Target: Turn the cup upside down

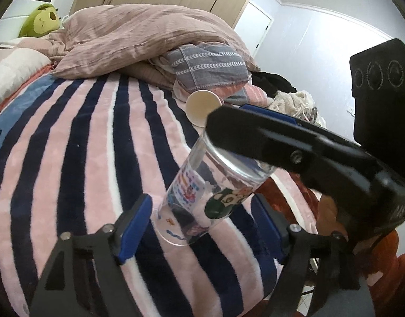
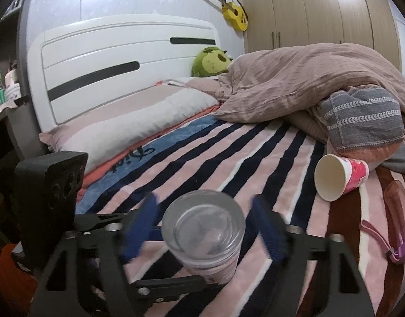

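Right now, the striped blanket (image 1: 78, 145) fills most of what I see, with the brown duvet (image 1: 139, 39) heaped at twelve o'clock. A paper cup (image 2: 340, 178) lies on its side at about two o'clock in the right view, well apart from my work. The clear cup (image 1: 202, 198) looks upside down already: its mouth rests on the blanket and its thick base points up. My left gripper (image 1: 202, 227) has its jaws apart on either side of the cup near the rim, not touching as far as I can tell. My right gripper (image 2: 205, 227) is spread around the base too. I judge the flip done; only backing both grippers away is left.
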A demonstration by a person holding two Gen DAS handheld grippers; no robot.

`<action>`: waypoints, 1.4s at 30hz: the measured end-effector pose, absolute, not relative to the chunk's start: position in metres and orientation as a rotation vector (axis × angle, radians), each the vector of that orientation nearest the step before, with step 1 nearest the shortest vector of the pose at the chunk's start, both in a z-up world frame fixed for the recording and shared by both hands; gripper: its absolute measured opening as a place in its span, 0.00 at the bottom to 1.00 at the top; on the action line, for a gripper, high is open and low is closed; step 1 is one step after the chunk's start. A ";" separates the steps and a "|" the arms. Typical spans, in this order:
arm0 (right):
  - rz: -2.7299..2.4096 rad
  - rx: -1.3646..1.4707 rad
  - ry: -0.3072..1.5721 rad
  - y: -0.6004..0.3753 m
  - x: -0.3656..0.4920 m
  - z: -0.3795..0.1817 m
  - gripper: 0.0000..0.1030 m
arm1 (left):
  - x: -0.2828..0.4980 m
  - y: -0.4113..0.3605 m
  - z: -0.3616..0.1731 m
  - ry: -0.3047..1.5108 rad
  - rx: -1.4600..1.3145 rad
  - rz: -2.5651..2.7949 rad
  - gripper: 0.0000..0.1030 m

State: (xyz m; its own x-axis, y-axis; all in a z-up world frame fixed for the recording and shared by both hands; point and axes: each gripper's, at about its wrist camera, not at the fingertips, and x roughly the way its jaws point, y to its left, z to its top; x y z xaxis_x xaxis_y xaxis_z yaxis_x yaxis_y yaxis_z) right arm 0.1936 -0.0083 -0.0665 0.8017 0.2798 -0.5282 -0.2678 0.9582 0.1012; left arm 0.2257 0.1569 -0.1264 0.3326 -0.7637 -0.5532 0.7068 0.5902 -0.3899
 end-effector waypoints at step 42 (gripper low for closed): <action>0.091 0.162 0.536 -0.028 0.012 0.007 1.00 | 0.088 0.222 0.016 0.636 0.062 -0.661 1.00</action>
State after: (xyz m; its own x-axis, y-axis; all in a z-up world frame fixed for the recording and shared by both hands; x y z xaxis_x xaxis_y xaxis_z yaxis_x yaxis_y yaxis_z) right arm 0.0121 -0.0281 0.0066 0.8558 0.1289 -0.5009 -0.0444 0.9832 0.1772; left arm 0.0884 0.2219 0.0162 0.6081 -0.5530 -0.5695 0.5898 0.7949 -0.1422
